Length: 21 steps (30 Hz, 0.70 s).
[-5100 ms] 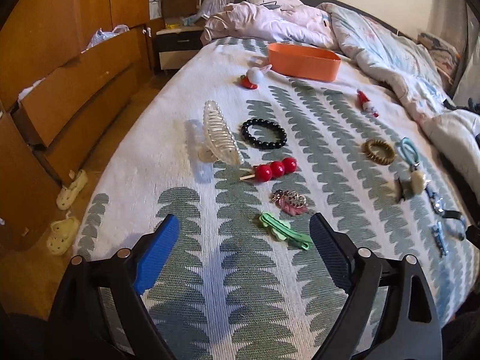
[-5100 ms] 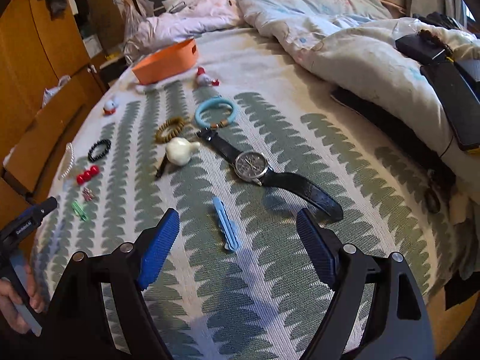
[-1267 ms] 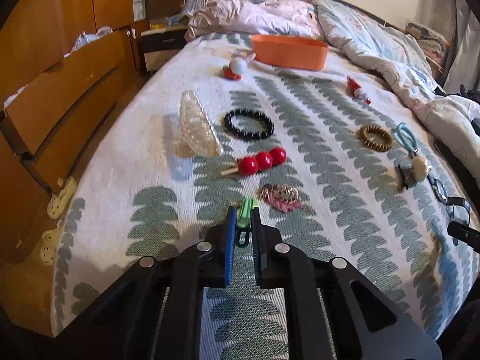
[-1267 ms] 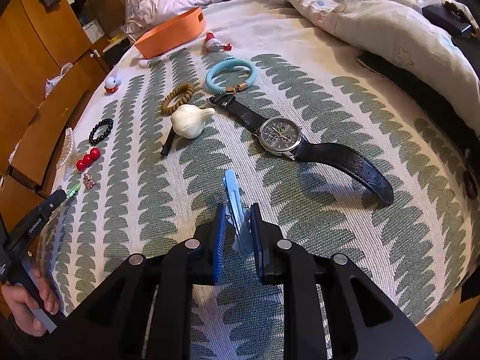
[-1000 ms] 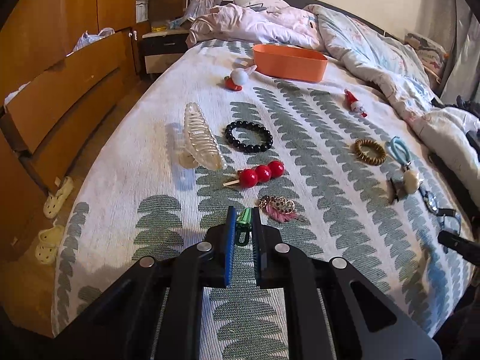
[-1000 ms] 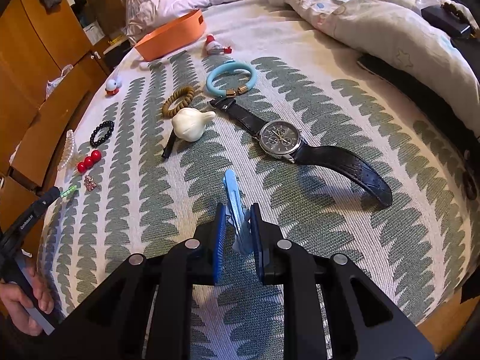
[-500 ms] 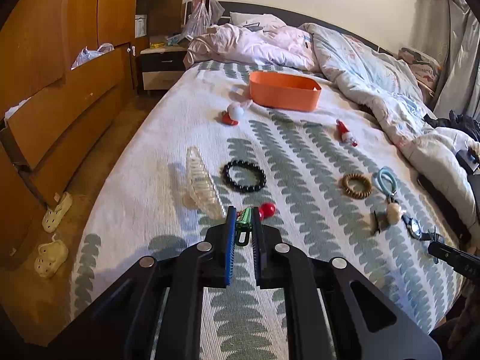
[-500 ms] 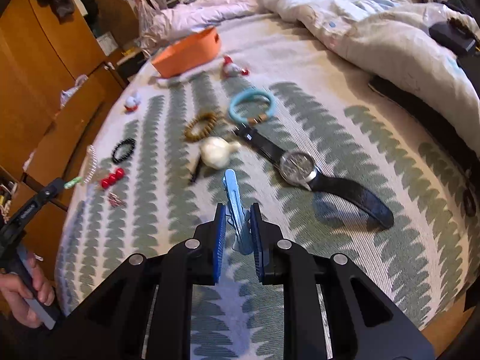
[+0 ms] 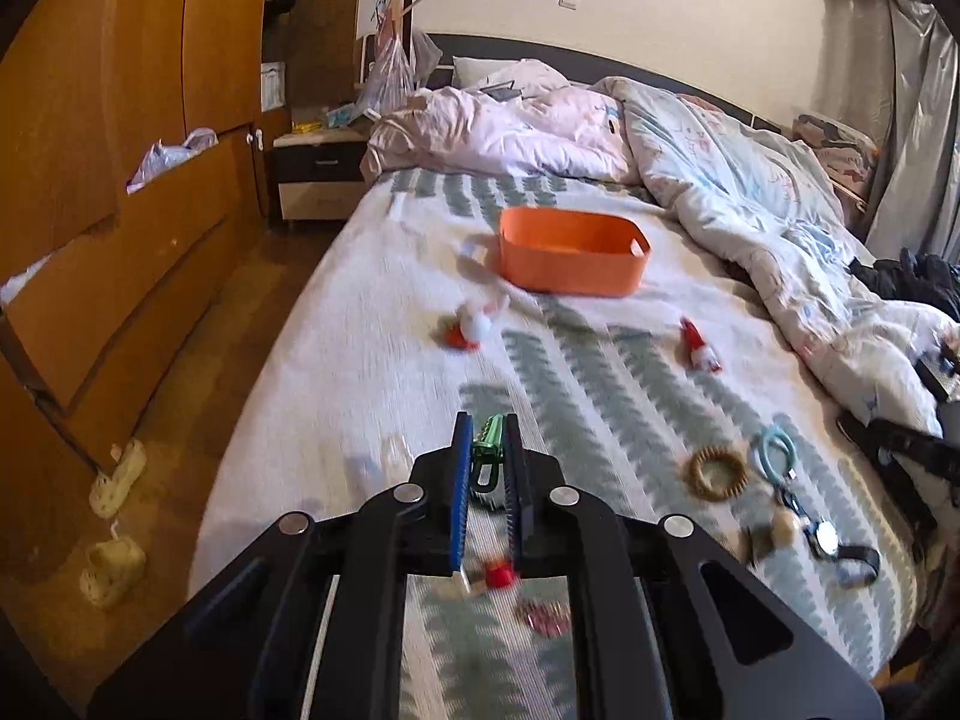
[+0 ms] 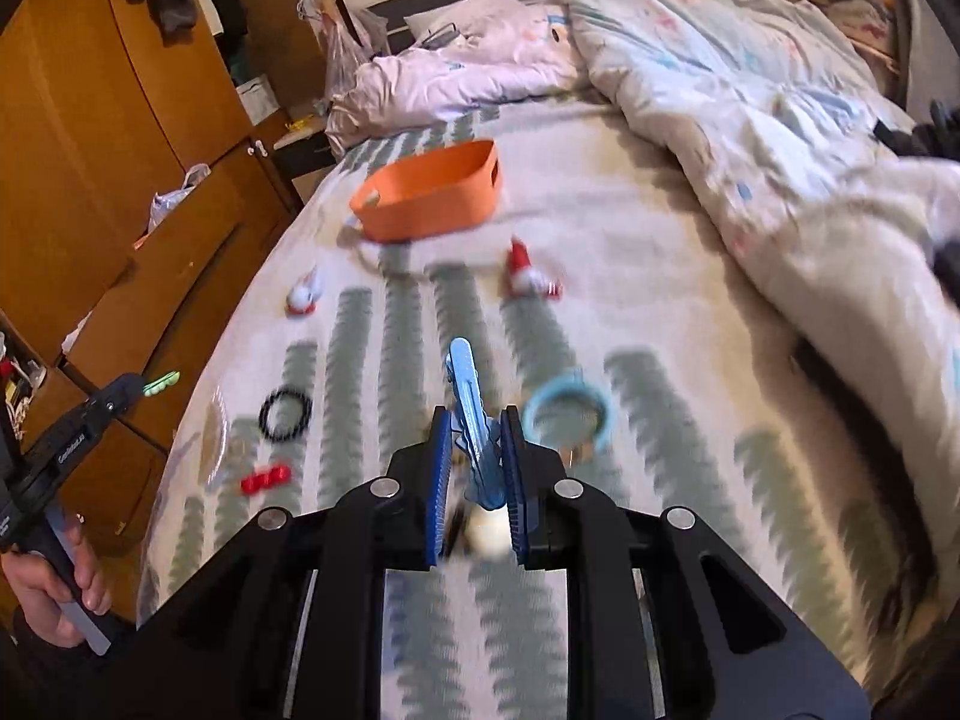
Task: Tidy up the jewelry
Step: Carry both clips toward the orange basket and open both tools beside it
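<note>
left gripper [image 9: 486, 456] pinches a green hair clip [image 9: 487, 443], right gripper [image 10: 474, 450] a blue hair clip [image 10: 471, 420], both held above the bed [image 9: 372, 324], probably bound for the orange bin [image 9: 573, 250].

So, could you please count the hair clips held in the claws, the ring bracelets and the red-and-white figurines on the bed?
Held hair clips: 2 (green clip, blue clip)
Ring bracelets: 3 (black beaded bracelet, tan bracelet, light-blue bracelet)
Red-and-white figurines: 2 (left figurine, right figurine)
Total: 7
</note>
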Each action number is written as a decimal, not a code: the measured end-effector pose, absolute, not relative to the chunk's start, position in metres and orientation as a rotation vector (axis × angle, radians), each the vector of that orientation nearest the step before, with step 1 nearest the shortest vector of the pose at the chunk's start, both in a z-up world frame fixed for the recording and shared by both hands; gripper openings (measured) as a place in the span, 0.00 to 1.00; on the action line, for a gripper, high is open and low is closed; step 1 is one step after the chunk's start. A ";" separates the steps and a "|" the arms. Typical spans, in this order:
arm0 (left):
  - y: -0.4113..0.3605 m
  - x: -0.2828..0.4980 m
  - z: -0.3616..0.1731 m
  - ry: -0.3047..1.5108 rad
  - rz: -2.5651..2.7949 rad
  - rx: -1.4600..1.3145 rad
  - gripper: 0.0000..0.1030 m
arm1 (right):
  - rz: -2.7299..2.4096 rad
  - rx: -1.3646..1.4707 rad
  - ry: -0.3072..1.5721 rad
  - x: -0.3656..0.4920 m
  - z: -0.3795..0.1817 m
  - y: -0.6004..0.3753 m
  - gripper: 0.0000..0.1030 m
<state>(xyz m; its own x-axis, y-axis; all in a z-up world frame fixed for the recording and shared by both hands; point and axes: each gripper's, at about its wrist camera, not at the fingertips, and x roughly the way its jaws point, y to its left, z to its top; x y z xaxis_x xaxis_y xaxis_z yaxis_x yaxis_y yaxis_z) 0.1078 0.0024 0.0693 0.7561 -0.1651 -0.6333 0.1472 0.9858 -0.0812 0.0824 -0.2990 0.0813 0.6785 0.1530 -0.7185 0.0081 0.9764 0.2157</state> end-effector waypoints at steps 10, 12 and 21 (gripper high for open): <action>-0.008 0.204 0.067 0.749 -0.171 -0.022 0.10 | 0.045 0.183 0.891 0.199 0.064 -0.318 0.17; -0.009 0.221 0.060 0.768 -0.165 -0.018 0.10 | 0.033 0.177 0.911 0.221 0.051 -0.321 0.17; -0.011 0.292 0.018 0.905 -0.167 -0.062 0.10 | 0.013 0.220 0.959 0.274 0.014 -0.336 0.17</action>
<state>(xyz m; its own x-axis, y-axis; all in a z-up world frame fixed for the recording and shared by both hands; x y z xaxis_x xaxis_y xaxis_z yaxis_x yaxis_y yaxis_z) 0.2917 -0.0112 0.0180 0.6058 -0.1707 -0.7771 0.1182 0.9852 -0.1243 0.2741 -0.3363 0.0140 0.5758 0.1079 -0.8104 0.0866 0.9776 0.1917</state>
